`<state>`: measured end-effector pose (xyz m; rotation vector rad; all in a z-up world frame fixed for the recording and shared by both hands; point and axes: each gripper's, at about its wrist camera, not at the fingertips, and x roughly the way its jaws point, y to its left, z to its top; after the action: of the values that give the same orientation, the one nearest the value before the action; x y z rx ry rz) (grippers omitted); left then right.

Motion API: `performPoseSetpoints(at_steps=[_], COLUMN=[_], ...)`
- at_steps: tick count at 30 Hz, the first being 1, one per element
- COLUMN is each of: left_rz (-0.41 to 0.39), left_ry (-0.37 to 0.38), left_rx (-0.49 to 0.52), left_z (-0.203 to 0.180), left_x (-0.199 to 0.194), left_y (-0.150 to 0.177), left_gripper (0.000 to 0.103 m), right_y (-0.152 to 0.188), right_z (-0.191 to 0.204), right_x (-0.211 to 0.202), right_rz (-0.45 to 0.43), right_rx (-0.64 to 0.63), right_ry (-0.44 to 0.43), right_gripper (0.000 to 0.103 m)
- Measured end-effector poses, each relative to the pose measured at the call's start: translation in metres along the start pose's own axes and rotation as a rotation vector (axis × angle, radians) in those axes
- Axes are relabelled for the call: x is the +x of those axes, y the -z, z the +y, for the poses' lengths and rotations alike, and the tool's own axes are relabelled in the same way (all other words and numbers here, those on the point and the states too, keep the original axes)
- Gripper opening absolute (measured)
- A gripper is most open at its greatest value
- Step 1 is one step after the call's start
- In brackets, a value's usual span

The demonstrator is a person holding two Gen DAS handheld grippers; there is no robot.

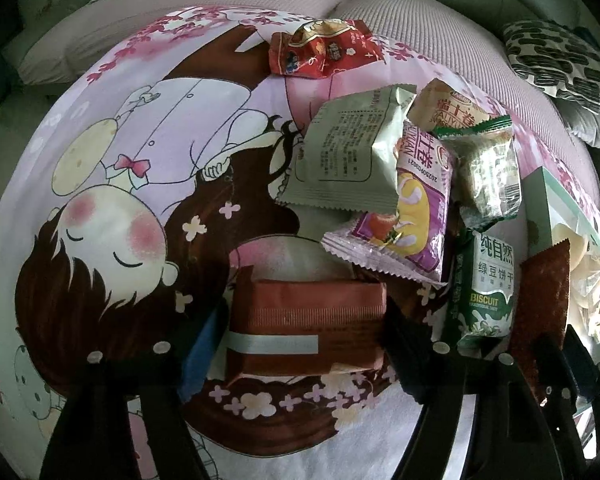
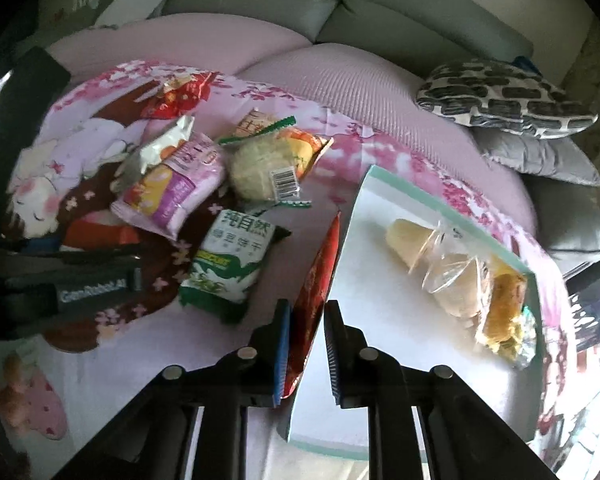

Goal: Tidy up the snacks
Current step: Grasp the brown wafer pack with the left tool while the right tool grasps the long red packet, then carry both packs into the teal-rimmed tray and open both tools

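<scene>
Left tool (image 1: 300, 344) clamped on brown snack packet (image 1: 306, 322), label hidden. Right tool (image 2: 308, 344) grips red wrapper (image 2: 314, 300) edge-on, print unreadable, just left of white box (image 2: 364, 240) holding partly cropped clear-wrapped pastries (image 2: 460, 276).

grey sofa backrest (image 2: 340, 12) behind, pink textured seat cushions (image 2: 340, 80), cartoon-girl printed cloth (image 1: 140, 184) spread over seat, black-and-white patterned pillow (image 2: 504, 96) on grey pillow (image 2: 540, 158) at right, dim daylight
</scene>
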<state>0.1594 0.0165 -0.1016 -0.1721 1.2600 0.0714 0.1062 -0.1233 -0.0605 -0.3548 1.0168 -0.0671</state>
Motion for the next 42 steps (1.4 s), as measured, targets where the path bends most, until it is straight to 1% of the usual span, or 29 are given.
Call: performPoseSetpoints(at_steps=[4,5,7,8,9,13,20,22,26,29,37,39,42], left_rz=[0.000,-0.001,-0.003,-0.005,-0.009,-0.018,-0.046,-0.053,-0.063,-0.088,-0.176,-0.198,-0.226], left_ry=[-0.005,-0.006,-0.008,-0.008,-0.006,0.025,0.045,0.046,0.054,0.071,0.082,0.082,0.086], left_rx=[0.009,0.014,0.023,0.027,0.026,0.005,-0.005,-0.005,-0.020,-0.035,-0.068,-0.067,-0.048], left_z=[-0.004,-0.006,-0.007,-0.008,-0.009,-0.006,-0.006,-0.006,0.000,0.005,0.022,0.024,0.016], left_x=[0.001,0.002,0.001,0.000,-0.001,-0.006,-0.018,-0.021,-0.023,-0.031,-0.064,-0.073,-0.082], left_y=[0.000,0.000,0.001,0.001,0.001,-0.001,-0.004,-0.005,-0.007,-0.007,-0.008,-0.007,-0.006], left_gripper=[0.076,0.073,0.070,0.066,0.066,0.064,0.064,0.064,0.064,0.064,0.064,0.064,0.064], right_y=[0.000,0.000,0.000,0.000,0.000,-0.001,-0.002,-0.003,-0.002,-0.001,-0.006,-0.006,-0.005], right_z=[0.009,0.011,0.012,0.013,0.013,0.003,-0.016,-0.017,-0.016,-0.022,-0.036,-0.039,-0.043], right_x=[0.004,0.004,0.005,0.004,0.004,0.003,-0.007,-0.011,-0.013,-0.017,-0.046,-0.049,-0.050], right_rz=[0.003,0.000,-0.002,-0.003,-0.007,-0.010,-0.028,-0.040,-0.037,-0.044,-0.117,-0.124,-0.119], right_rx=[-0.038,-0.045,-0.048,-0.051,-0.053,0.005,0.099,0.110,0.107,0.139,0.187,0.193,0.214], right_ry=[0.030,0.036,0.034,0.034,0.029,-0.042,-0.148,-0.170,-0.169,-0.205,-0.221,-0.223,-0.232], right_gripper=[0.018,0.018,0.017,0.017,0.016,0.014,0.011,0.010,0.010,0.010,0.010,0.010,0.010])
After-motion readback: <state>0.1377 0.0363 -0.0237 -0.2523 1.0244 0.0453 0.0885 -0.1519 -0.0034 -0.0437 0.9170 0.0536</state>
